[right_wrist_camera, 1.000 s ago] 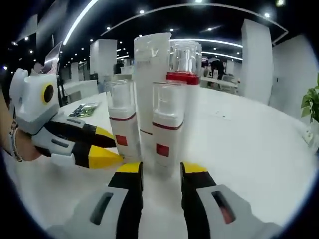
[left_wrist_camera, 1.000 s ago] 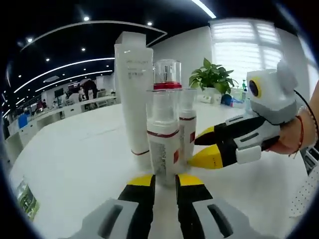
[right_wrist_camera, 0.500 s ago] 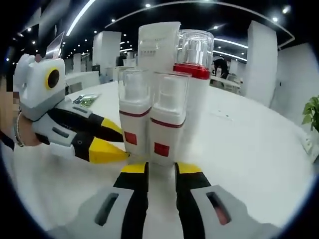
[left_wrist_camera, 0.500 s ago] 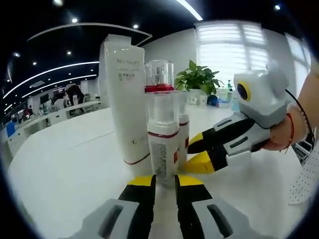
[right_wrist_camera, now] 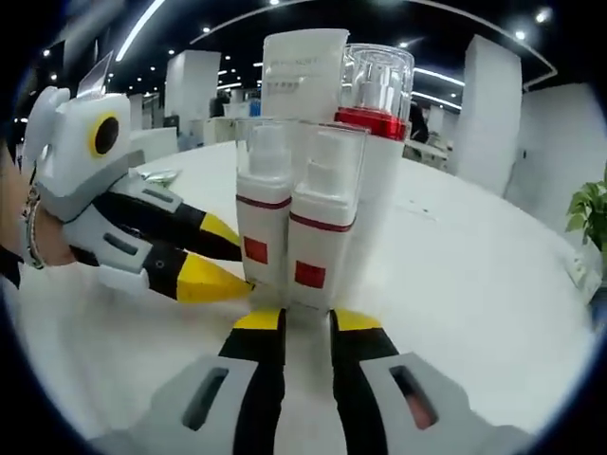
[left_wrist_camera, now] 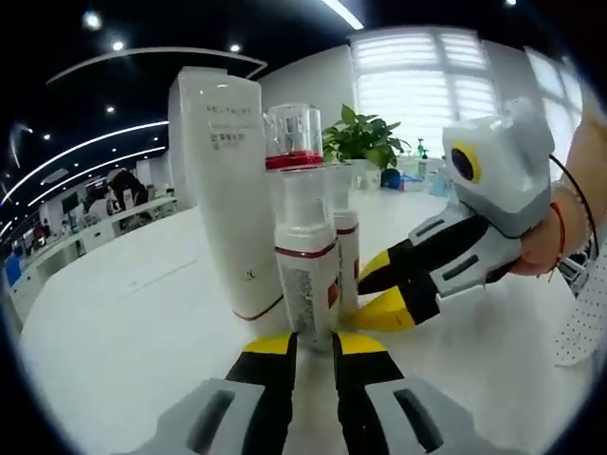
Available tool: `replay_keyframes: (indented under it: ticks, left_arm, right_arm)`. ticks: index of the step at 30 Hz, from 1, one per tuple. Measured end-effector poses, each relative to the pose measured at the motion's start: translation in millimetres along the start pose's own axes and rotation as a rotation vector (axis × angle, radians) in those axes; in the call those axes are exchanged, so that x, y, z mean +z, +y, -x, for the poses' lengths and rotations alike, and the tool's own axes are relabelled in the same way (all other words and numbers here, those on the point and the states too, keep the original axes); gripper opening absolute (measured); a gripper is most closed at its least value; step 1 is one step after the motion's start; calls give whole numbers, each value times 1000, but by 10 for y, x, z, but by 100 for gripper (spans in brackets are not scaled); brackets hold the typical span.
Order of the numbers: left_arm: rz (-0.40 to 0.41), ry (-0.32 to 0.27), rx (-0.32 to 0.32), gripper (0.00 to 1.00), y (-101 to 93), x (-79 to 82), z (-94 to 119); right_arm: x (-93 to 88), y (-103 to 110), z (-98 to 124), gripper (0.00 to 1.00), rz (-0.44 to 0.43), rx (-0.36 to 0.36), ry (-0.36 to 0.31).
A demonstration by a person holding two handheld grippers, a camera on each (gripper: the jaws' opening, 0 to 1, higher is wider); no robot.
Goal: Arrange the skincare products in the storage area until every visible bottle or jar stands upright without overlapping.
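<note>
Four skincare products stand upright in a tight cluster on the white table [left_wrist_camera: 123, 322]. There is a tall white tube [left_wrist_camera: 226, 190], a bottle with a red band and clear cap [left_wrist_camera: 293, 142], and two small pump bottles with red labels [right_wrist_camera: 264, 227] [right_wrist_camera: 318, 237]. My left gripper [left_wrist_camera: 314, 343] sits low in front of the nearest pump bottle [left_wrist_camera: 305, 270], open by a narrow gap, tips just short of its base. My right gripper [right_wrist_camera: 307, 320] points at the other pump bottle's base the same way, narrowly open. Each gripper appears from the side in the other's view [left_wrist_camera: 365, 296] [right_wrist_camera: 237, 270].
A potted plant [left_wrist_camera: 360, 142] stands far back on the table in the left gripper view. Office desks and people are in the distance. A hand with a red wrist cord [left_wrist_camera: 555, 237] holds the right gripper. A small printed card [right_wrist_camera: 161, 174] lies at the table's far left.
The right gripper's jaws have narrowed from a wider gap. Both cameras have come closer to the cluster, which looms larger. The bottles stand as before.
</note>
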State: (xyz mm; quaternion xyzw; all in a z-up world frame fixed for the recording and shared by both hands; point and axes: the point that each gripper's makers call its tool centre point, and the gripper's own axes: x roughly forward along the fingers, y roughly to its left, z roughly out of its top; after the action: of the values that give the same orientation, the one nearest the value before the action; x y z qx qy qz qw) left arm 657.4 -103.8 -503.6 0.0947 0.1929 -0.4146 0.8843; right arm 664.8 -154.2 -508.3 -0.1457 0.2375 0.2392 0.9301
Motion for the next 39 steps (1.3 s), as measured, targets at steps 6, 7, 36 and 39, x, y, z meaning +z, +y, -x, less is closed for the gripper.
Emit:
replay_keyframes:
  ticks: [6,7,36,39]
  left_arm:
    - [-8,11,-5,16,5,-17,-7]
    - [-17,15,-3,16,6,-20,-8]
    - [179,-220,357,18,326,193,1896]
    - [240,-196,443,18,439,29,2149]
  right_arm:
    - [-40,11,14,8,26,-35,20]
    - [-50,8,21,8,36,-41,25]
    - [113,108,541,19,-223,47,-148]
    - [246,254,555,21,-218,101,-194]
